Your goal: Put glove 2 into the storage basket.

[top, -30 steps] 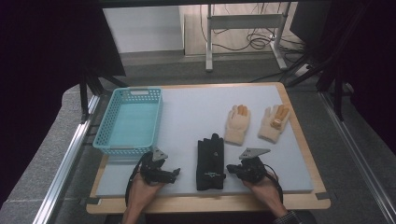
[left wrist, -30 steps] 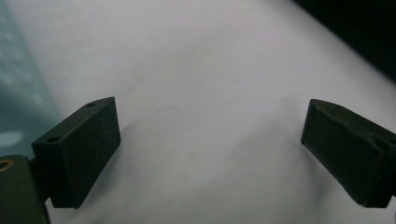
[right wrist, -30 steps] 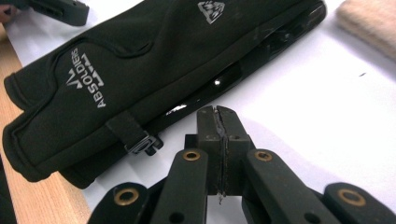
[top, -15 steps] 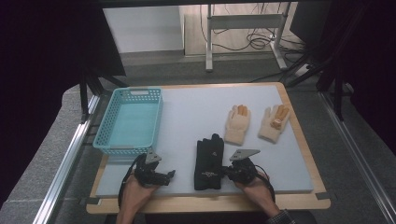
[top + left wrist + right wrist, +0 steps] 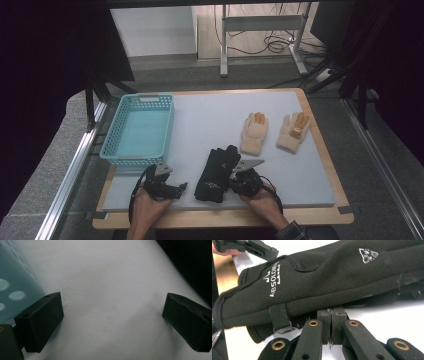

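Nearby, teal basket [image 5: 137, 131], two tan gloves [image 5: 254, 133].

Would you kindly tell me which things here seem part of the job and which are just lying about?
Likely in the job:
- black gloves, with the shut right claw at their edge
- left claw, open over the mat
- basket, beside the left claw

Apparently lying about, for now:
- beige gloves, apart from both claws
- cables on the floor

grey table mat [image 5: 210, 120] carries basket [image 5: 137, 130], black gloves [image 5: 215, 172], 2 tan gloves [image 5: 255, 132].
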Action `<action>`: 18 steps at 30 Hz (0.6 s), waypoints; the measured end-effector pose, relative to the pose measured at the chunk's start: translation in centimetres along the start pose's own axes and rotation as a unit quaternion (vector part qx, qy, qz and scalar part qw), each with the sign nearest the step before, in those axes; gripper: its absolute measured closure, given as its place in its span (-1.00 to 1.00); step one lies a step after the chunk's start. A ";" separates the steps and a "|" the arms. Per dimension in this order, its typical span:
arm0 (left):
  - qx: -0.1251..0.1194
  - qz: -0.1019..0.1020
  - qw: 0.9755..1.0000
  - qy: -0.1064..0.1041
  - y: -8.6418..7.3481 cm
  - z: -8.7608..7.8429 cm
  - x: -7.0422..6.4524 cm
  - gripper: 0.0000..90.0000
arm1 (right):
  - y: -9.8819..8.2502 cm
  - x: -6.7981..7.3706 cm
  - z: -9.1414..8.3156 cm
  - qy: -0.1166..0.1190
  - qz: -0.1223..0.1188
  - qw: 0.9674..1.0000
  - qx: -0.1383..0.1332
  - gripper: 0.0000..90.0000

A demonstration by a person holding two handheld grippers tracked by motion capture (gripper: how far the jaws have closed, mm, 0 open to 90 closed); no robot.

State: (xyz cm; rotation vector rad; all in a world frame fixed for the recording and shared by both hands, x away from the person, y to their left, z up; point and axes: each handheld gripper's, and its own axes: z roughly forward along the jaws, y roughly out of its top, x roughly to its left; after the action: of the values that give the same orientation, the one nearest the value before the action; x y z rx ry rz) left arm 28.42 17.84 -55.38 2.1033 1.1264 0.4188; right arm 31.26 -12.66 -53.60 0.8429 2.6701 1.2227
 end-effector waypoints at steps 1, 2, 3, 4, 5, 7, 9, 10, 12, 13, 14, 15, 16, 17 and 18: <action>0.000 0.000 1.000 0.000 0.0 0.0 0.0 -0.92 | 0.1 0.1 0.2 0.001 -0.002 1.000 0.000 0.92; 0.001 0.000 1.000 -0.001 0.0 0.0 0.0 -0.92 | 0.3 0.2 0.4 0.002 -0.001 1.000 0.001 0.92; 0.001 0.001 1.000 -0.002 0.0 -0.1 0.0 -0.92 | 0.5 0.4 0.6 0.005 -0.005 1.000 0.001 0.91; 0.003 0.005 1.000 -0.004 0.0 -0.1 0.1 -0.91 | 0.6 0.5 0.8 0.005 -0.007 1.000 0.002 0.91; 0.006 0.007 1.000 -0.007 0.0 -0.3 0.3 -0.89 | 0.7 0.5 1.0 0.006 -0.009 1.000 0.002 0.91; 0.017 0.014 1.000 0.004 0.0 -0.8 0.6 -0.87 | 1.0 0.7 1.4 0.008 -0.012 1.000 0.002 0.90; 0.018 0.014 1.000 0.020 -0.3 -1.2 1.1 -0.88 | 1.3 0.9 1.7 0.010 -0.012 1.000 0.002 0.89; 0.017 0.011 1.000 0.023 -0.5 -1.3 1.4 -0.88 | 1.4 0.9 1.8 0.011 -0.011 1.000 0.002 0.89; 0.013 -0.001 1.000 0.013 -0.8 -1.3 1.9 -0.89 | 1.5 1.1 2.1 0.013 -0.012 1.000 0.001 0.89; 0.011 -0.004 1.000 0.007 -0.9 -1.3 2.0 -0.90 | 1.6 1.1 2.2 0.015 -0.011 1.000 -0.001 0.89; 0.006 -0.005 1.000 0.004 -1.1 -1.2 2.2 -0.92 | 1.6 1.1 2.3 0.016 -0.009 1.000 -0.002 0.89; 0.005 -0.006 1.000 0.003 -1.1 -1.2 2.2 -0.93 | 1.6 1.1 2.3 0.017 -0.009 1.000 -0.003 0.88; 0.005 -0.006 1.000 0.003 -1.1 -1.2 2.2 -0.93 | 1.5 1.1 2.2 0.018 -0.009 1.000 -0.002 0.88; 0.005 -0.006 1.000 0.002 -1.1 -1.2 2.2 -0.93 | 1.5 1.1 2.1 0.018 -0.010 1.000 -0.001 0.88; 0.004 -0.006 1.000 0.002 -1.1 -1.2 2.2 -0.94 | 1.5 1.0 2.0 0.018 -0.012 1.000 0.000 0.86</action>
State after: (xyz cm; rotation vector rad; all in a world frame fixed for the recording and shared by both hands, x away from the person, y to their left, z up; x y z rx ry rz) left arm 28.33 20.56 -55.48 2.1024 1.1454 0.4138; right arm 31.63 -10.03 -53.74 0.7925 2.7005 1.2445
